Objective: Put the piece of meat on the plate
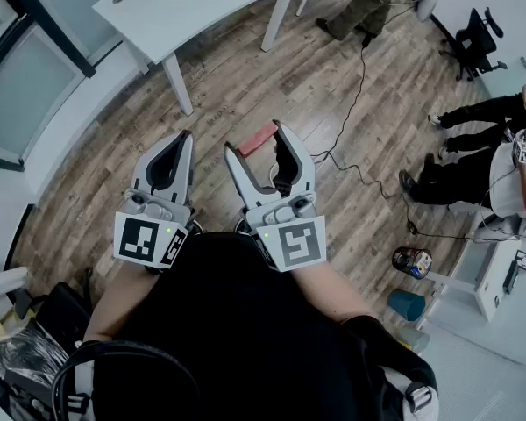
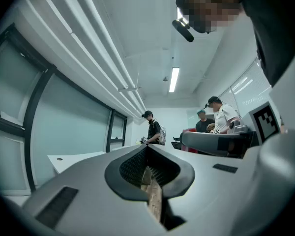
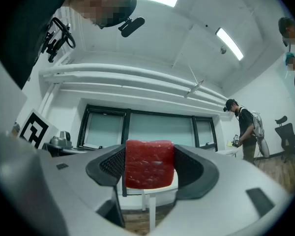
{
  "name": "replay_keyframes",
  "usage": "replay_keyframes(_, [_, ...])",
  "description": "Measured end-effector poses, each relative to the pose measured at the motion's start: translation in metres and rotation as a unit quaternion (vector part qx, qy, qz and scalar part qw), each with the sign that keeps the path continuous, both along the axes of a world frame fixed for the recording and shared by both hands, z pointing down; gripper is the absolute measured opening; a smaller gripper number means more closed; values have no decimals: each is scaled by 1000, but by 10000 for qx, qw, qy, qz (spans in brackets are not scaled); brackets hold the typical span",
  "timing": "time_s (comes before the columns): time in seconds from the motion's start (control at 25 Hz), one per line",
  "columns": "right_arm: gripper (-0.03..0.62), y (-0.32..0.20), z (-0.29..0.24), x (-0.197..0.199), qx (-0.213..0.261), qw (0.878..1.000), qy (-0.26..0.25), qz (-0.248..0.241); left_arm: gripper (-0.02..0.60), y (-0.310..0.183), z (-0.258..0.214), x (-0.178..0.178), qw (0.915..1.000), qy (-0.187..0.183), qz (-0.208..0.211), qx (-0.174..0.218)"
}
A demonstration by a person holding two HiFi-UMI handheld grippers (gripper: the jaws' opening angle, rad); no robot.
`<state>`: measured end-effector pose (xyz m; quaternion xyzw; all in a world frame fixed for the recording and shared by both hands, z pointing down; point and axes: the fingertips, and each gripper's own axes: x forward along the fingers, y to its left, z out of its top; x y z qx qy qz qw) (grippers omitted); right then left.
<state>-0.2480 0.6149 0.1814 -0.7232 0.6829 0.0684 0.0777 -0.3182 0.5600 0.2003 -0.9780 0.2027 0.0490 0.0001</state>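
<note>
Red piece of meat (image 3: 149, 163) clamped between the two jaws of the right tool (image 1: 261, 150). Flat slab, squarish face toward that tool's own camera, dark ribbed pads pressing on both sides. Held in the air above the wooden floor (image 1: 272, 68), out in front of the person's body. In the head view, only one reddish end poking out past the left jaw. Tool aimed slightly upward, ceiling lights across the top of its view.

Left tool (image 1: 181, 143) just beside the right one, on its left. Jaws clenched tip to tip, nothing between the pads. Marker cube at the rear of each tool.

Farther out: white surface (image 1: 184, 7) on white legs, ahead and to the left. Black cable (image 1: 355, 95) snaking across the floor. Several people (image 1: 473, 160) along the right edge. Black office chair (image 1: 475, 38) at upper right.
</note>
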Motion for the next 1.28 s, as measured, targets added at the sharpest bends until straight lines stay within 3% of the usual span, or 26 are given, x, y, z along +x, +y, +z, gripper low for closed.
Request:
replay_keyframes(0.56, [293, 7, 1, 20, 98, 9999, -19, -81, 2, 7, 4, 24, 10000, -33, 36, -46])
replay_keyframes(1.28, [293, 26, 9, 67, 159, 9986, -117, -500, 2, 28, 16, 76, 9992, -146, -372, -76])
